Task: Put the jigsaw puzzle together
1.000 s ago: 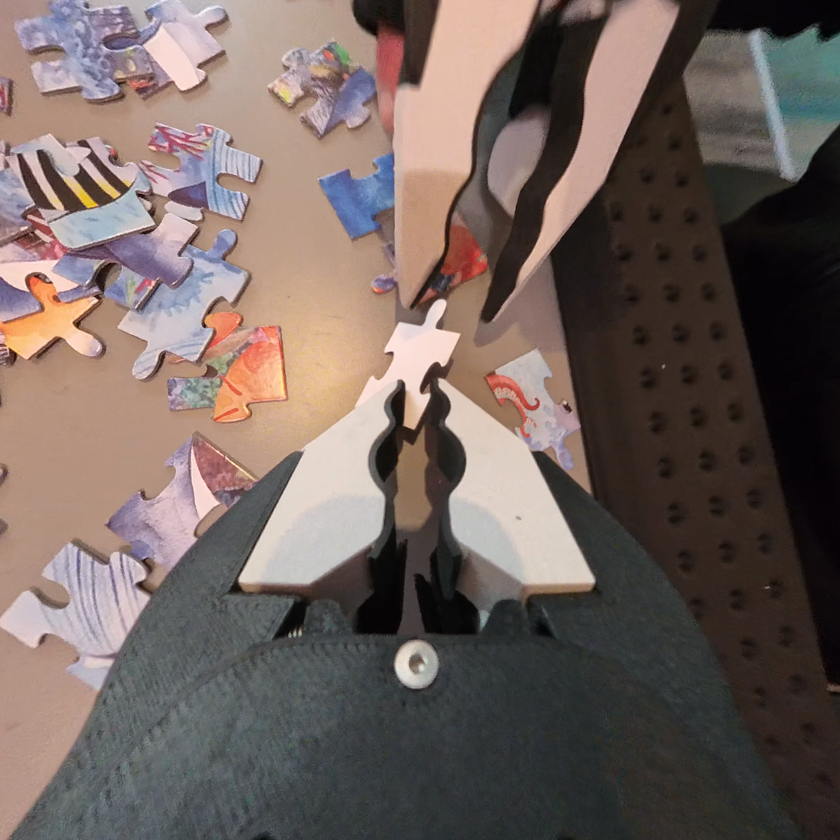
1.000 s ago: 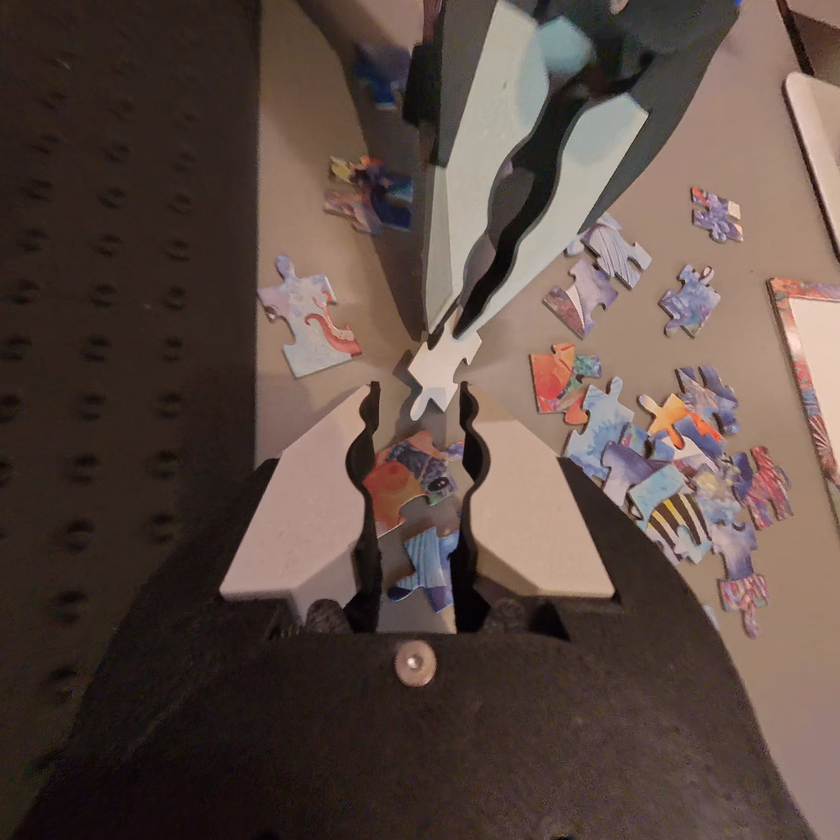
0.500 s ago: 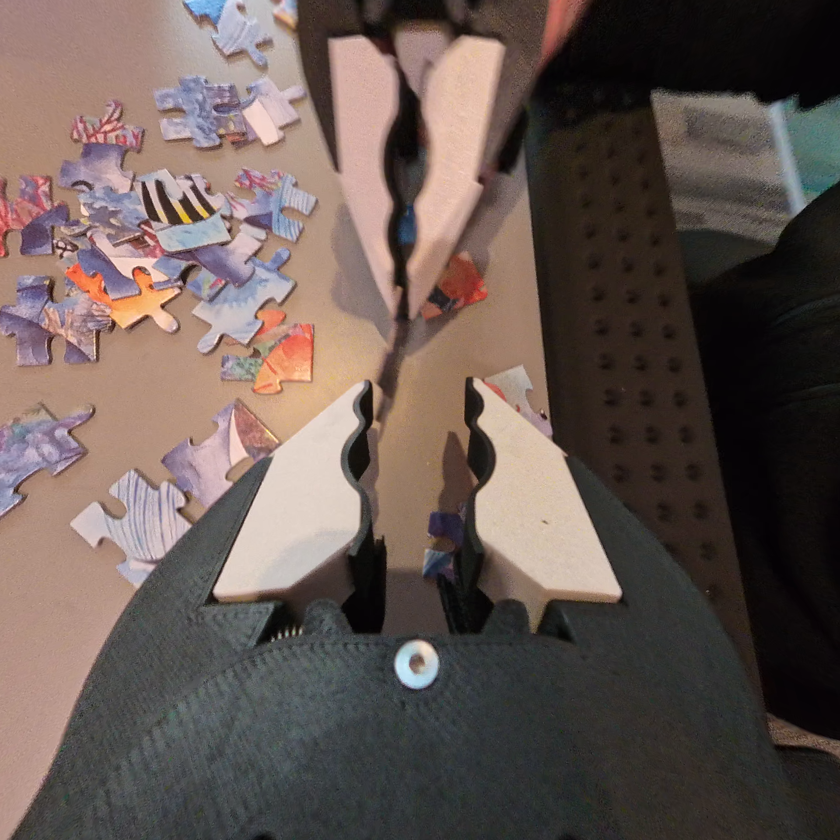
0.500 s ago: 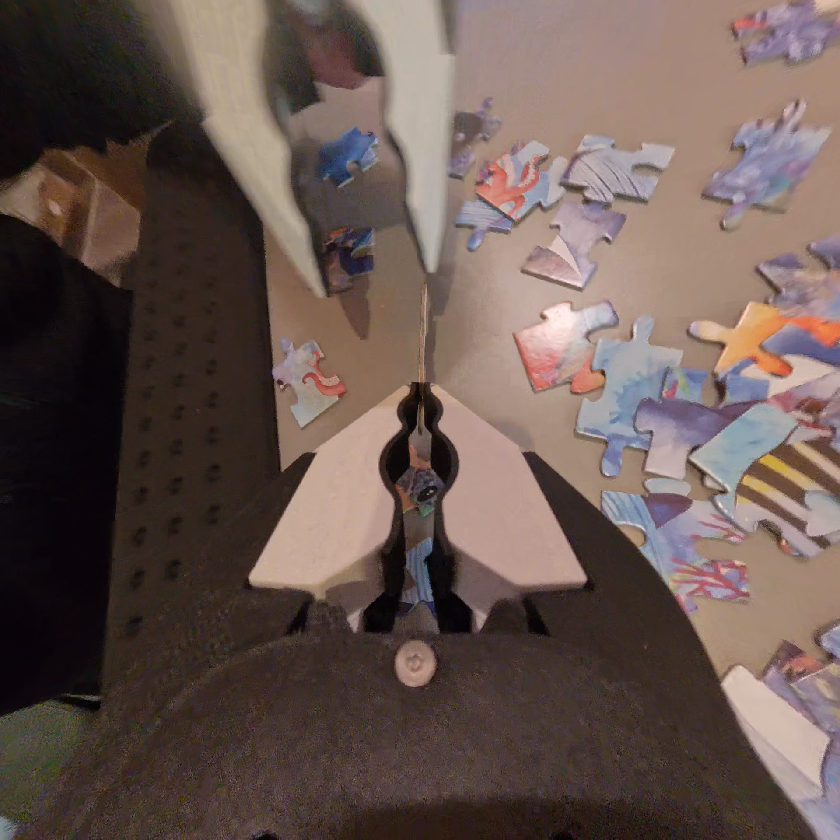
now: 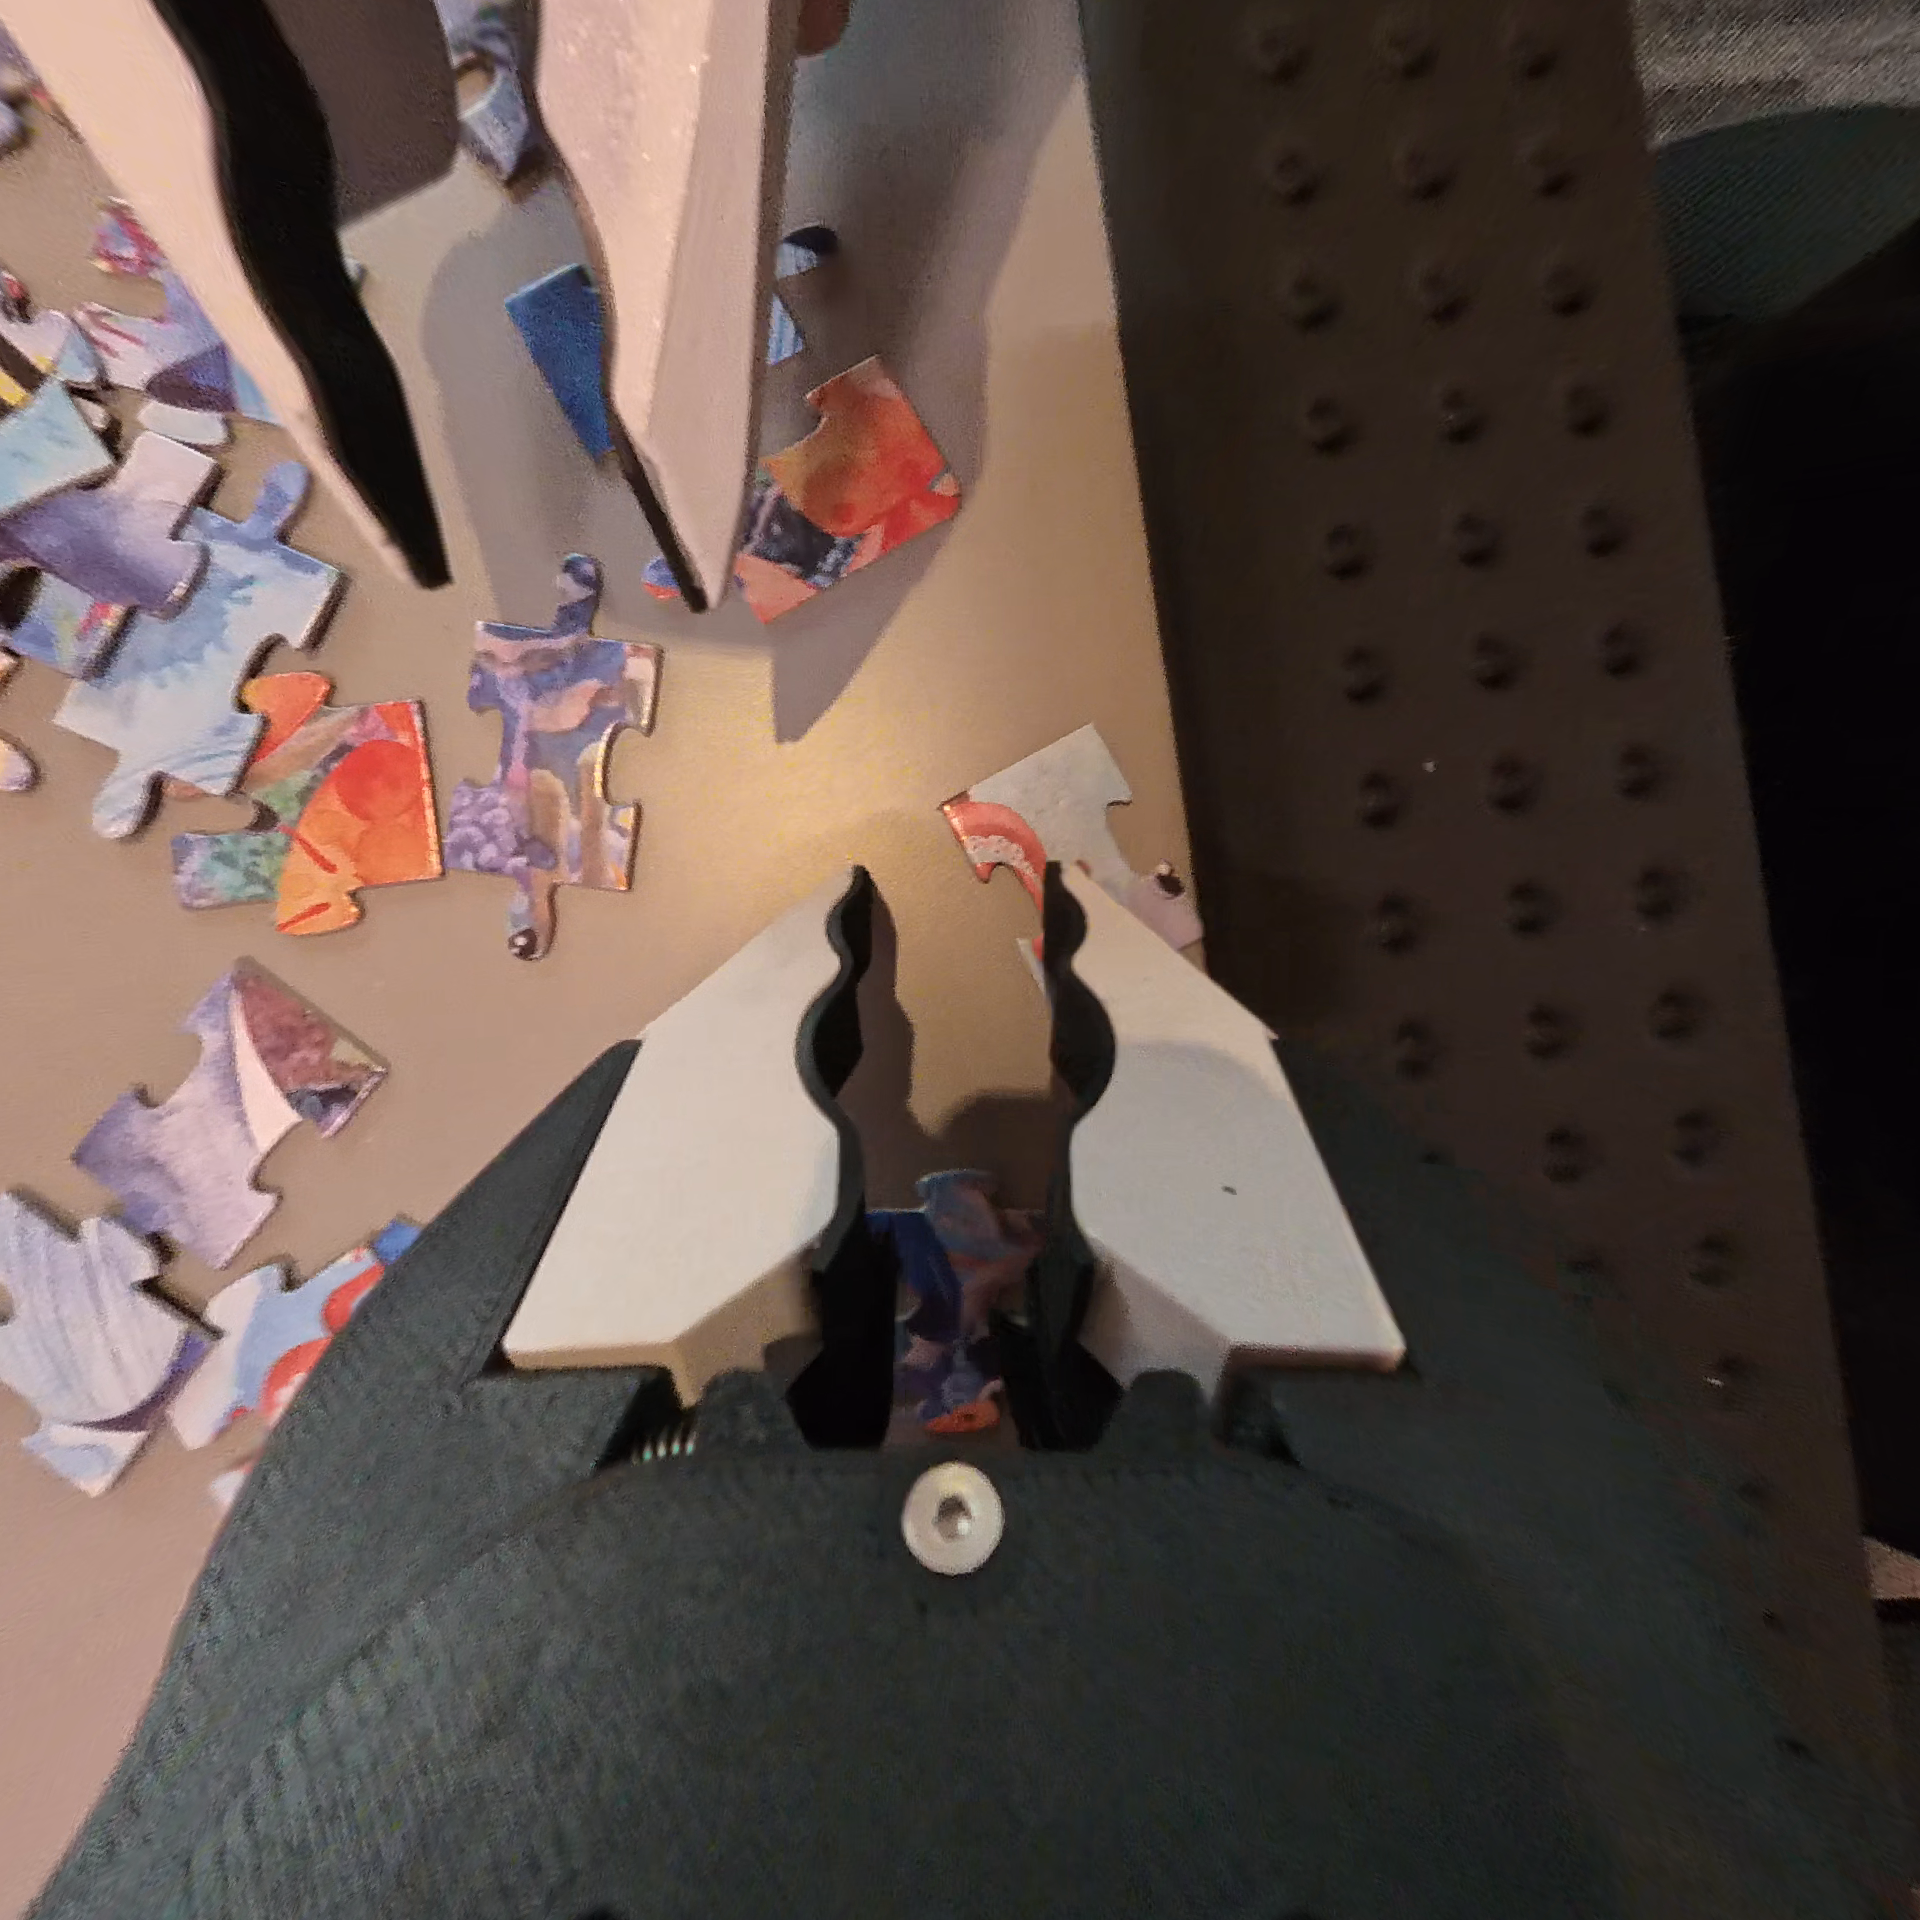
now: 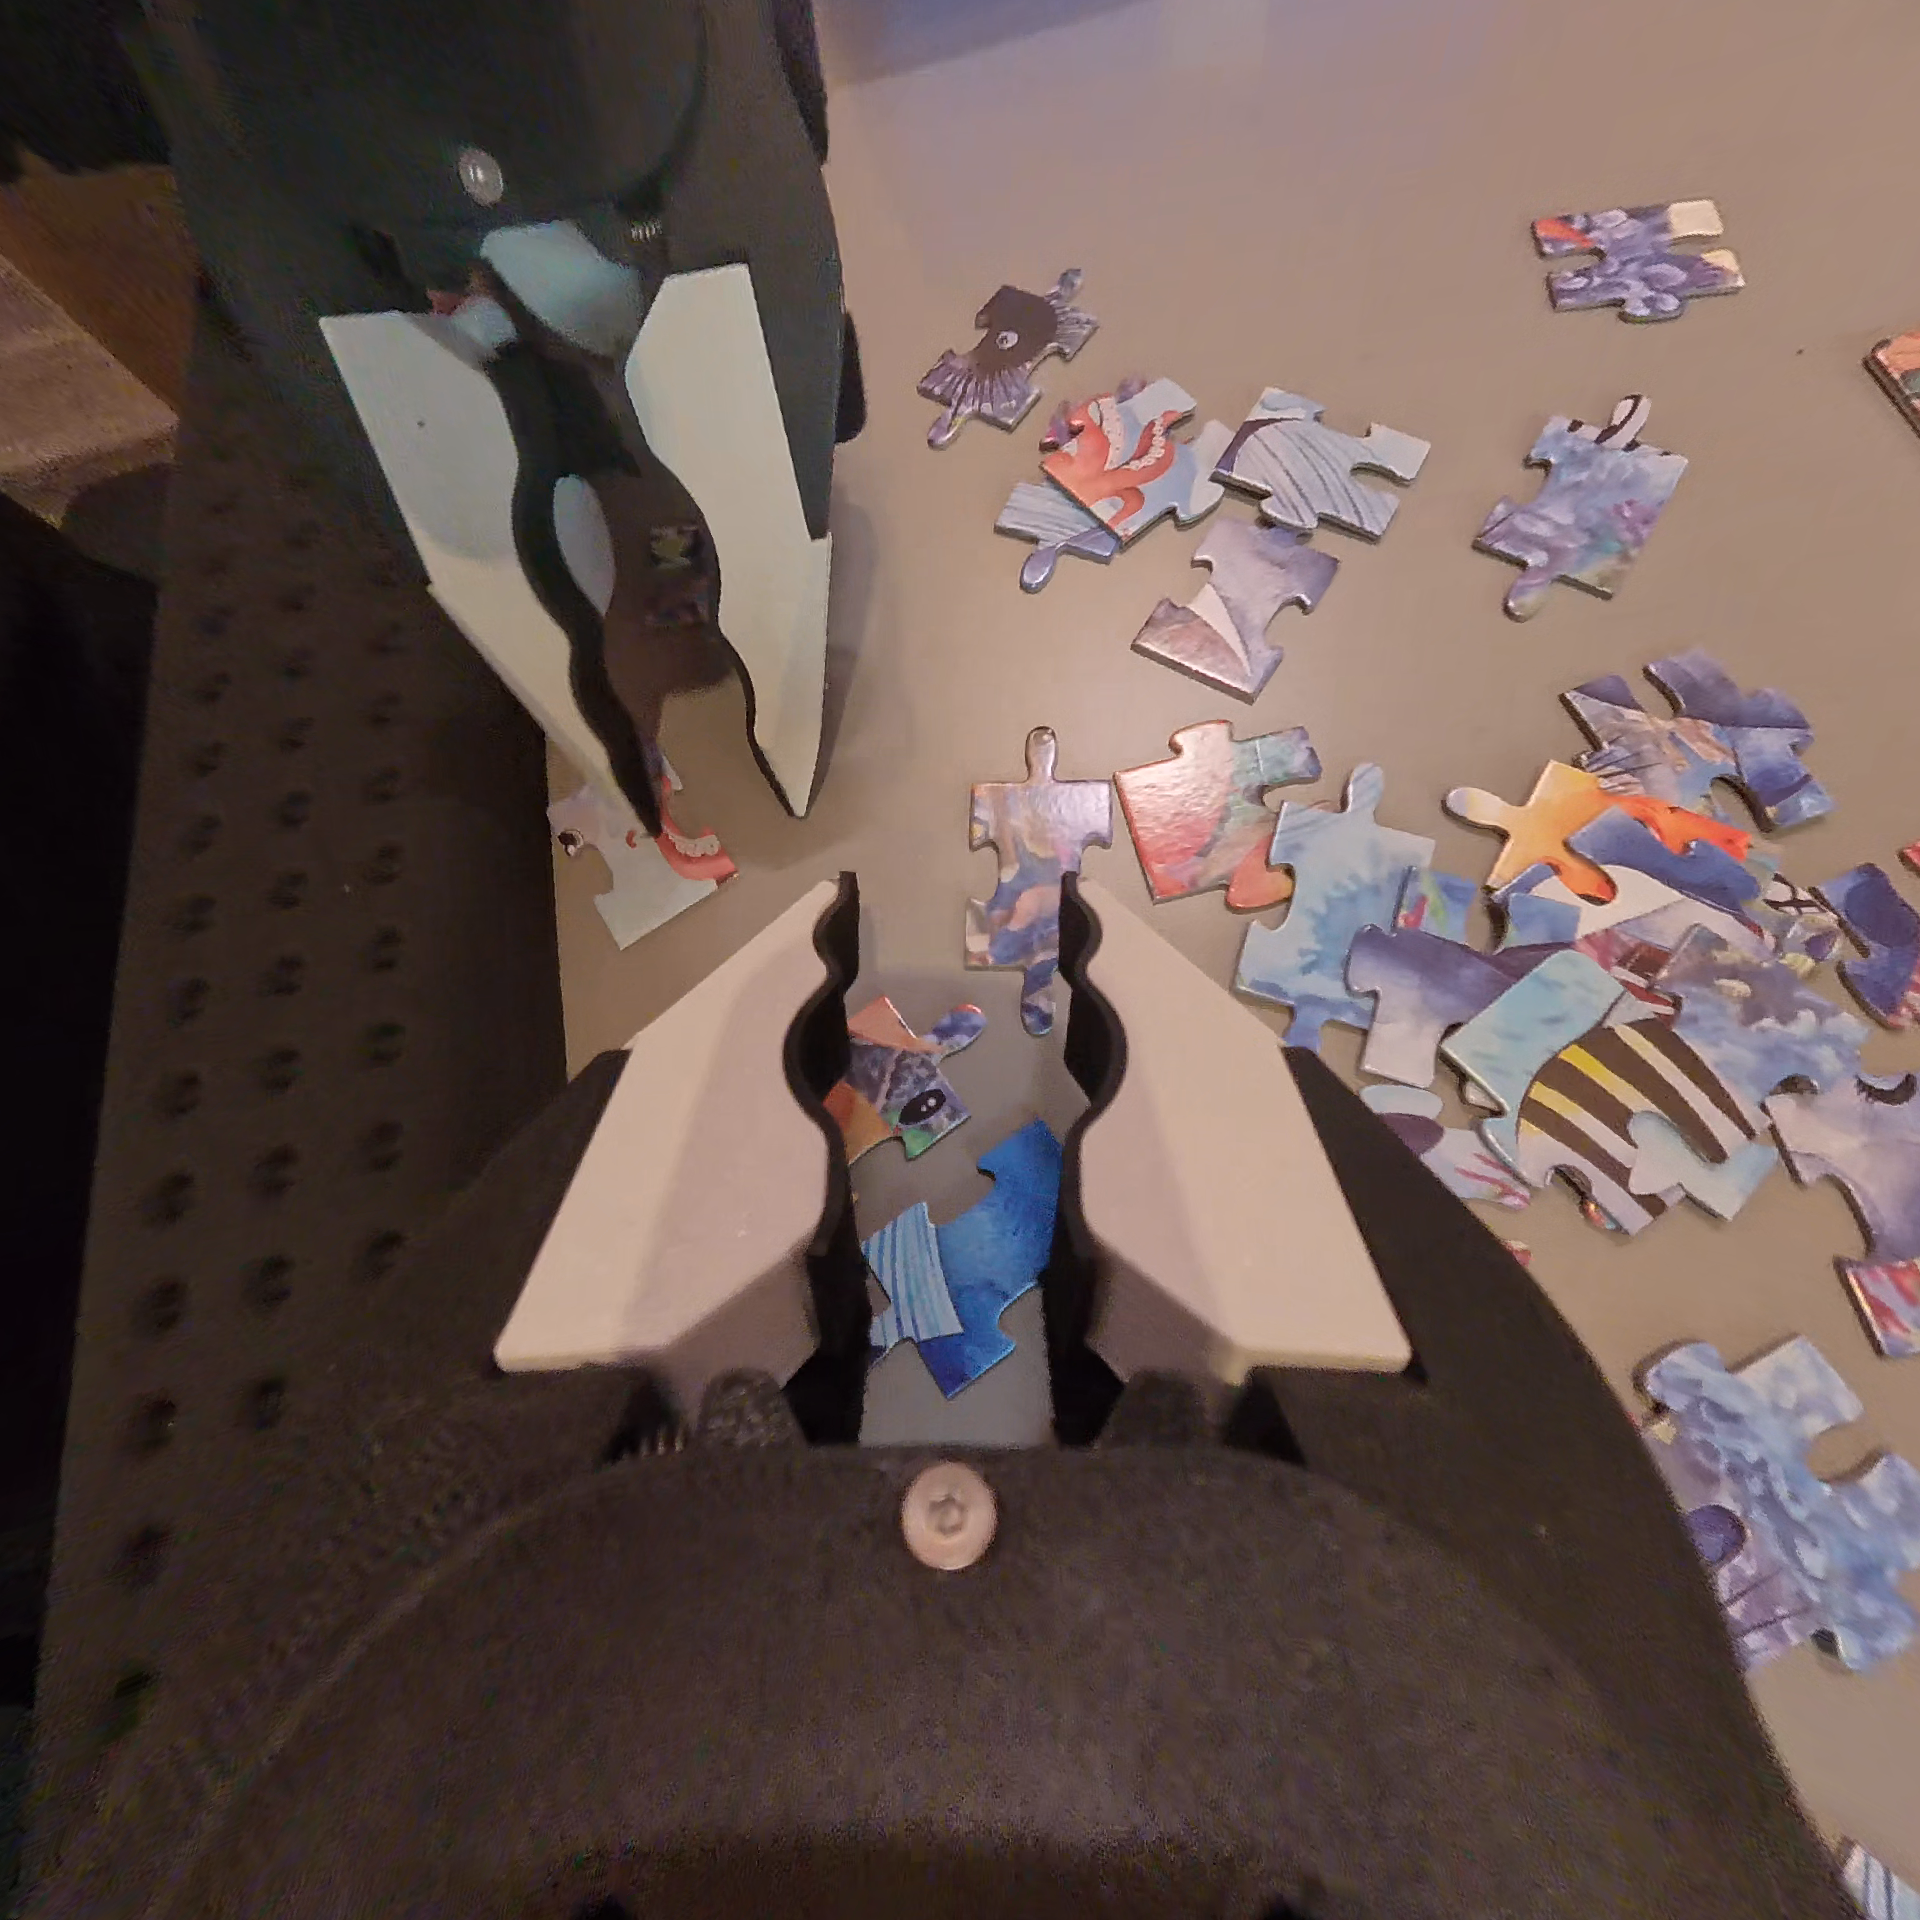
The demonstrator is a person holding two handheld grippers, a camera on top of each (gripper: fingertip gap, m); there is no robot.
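Grey-tan tabletop [image 5: 852, 727] fills the left wrist view, strewn with loose puzzle pieces; the left gripper [image 5: 951, 883] hangs over it with its pale fingers spread and nothing between them; a purple and blue piece [image 5: 556, 758] lies flat just ahead and to the left of its tips, touching an orange and green piece [image 5: 332, 821] on its left; a pale piece with a red curl [image 5: 1049, 821] lies by the right fingertip, close to the dark perforated strip [image 5: 1455, 727] along the table's edge; a blue and purple piece [image 5: 951, 1288] shows through the gap low between the fingers; farther off, the right gripper [image 5: 566, 582] points down with its fingers apart, one tip standing over an orange and dark piece [image 5: 862, 478], though contact cannot be told; more blue pieces [image 5: 187, 686] crowd the left edge; in the right wrist view the right gripper [image 6: 956, 888] is likewise spread and empty, with a bright blue piece [image 6: 977, 1257] and a small multicoloured piece [image 6: 904, 1081] visible on the table between its fingers; the purple and blue piece [image 6: 1029, 862] lies just past the right fingertip, beside a red and blue piece [image 6: 1205, 810]; the left gripper [image 6: 717, 810] faces it from the upper left, fingers parted, one tip over the pale piece with the red curl [image 6: 655, 862]; a heap of overlapping pieces [image 6: 1621, 1039], one striped black and yellow, sits to the right, and scattered single pieces [image 6: 1195, 468] lie beyond.
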